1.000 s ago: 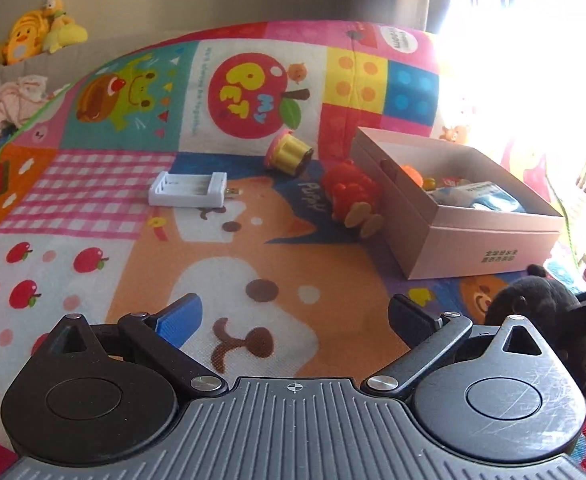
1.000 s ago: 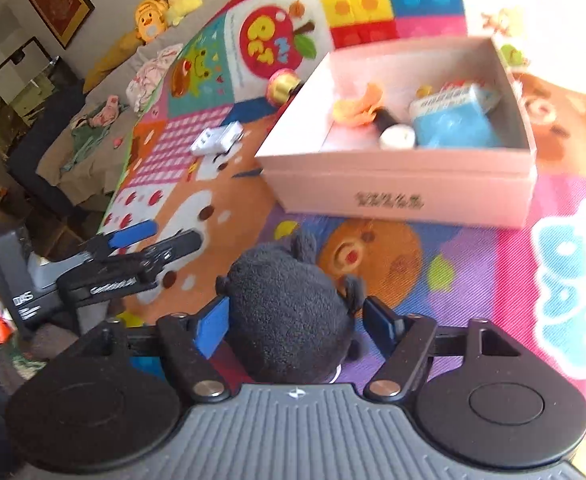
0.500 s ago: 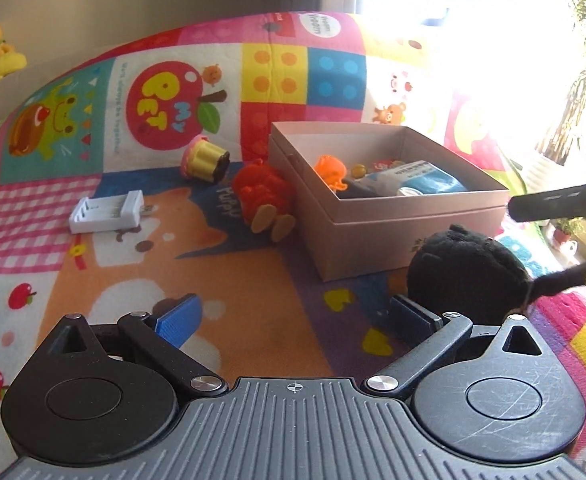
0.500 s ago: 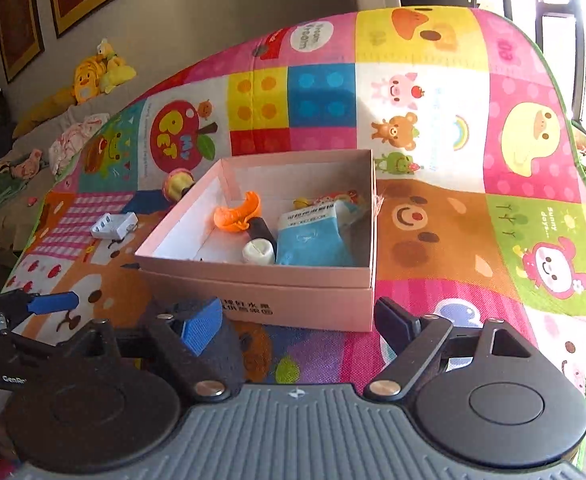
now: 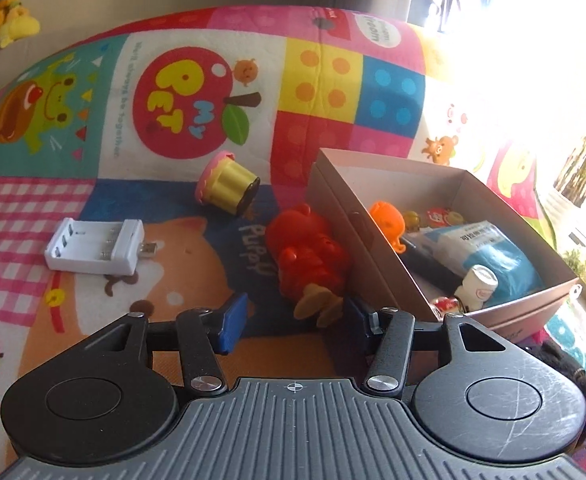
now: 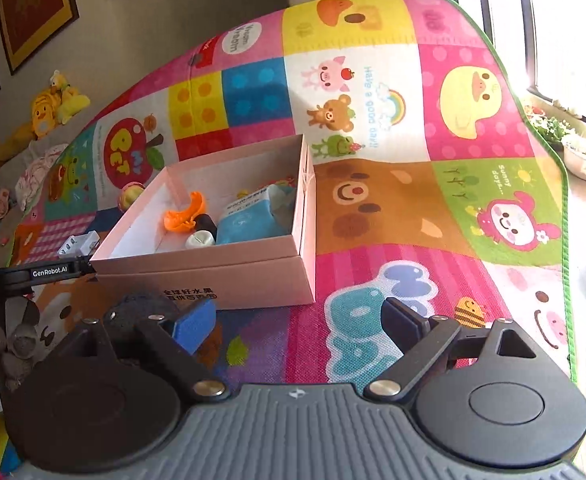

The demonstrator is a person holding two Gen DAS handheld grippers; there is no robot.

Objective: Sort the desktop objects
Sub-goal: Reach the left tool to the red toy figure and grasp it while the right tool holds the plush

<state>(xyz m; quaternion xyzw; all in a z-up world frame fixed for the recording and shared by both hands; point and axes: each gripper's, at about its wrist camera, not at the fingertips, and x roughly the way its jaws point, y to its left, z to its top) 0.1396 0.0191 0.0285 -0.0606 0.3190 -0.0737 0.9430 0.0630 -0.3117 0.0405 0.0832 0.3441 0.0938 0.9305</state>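
Left gripper (image 5: pixel 293 322): jaws have just been closing, now narrower but clear of the red toy (image 5: pixel 307 258), whose tan feet lie between the tips; toy rests on the mat (image 5: pixel 93 152) against the box (image 5: pixel 373 276), at 12 o'clock from the gripper. Right gripper (image 6: pixel 297 326): jaws have just been opening, wide and empty, black plush (image 6: pixel 139 308) at their 9 o'clock, box at 11. White charger (image 5: pixel 95 250) and yellow cup (image 5: pixel 229 188) lie at 10 and 11 o'clock of the left gripper.

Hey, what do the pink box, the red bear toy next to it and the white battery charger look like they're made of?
The pink box looks like cardboard: matte, thin folded walls with a printed side. The red bear toy seems to be hard plastic, glossy with bright highlights, though soft vinyl is possible. The white battery charger looks like smooth moulded plastic with a metal plug at one end.
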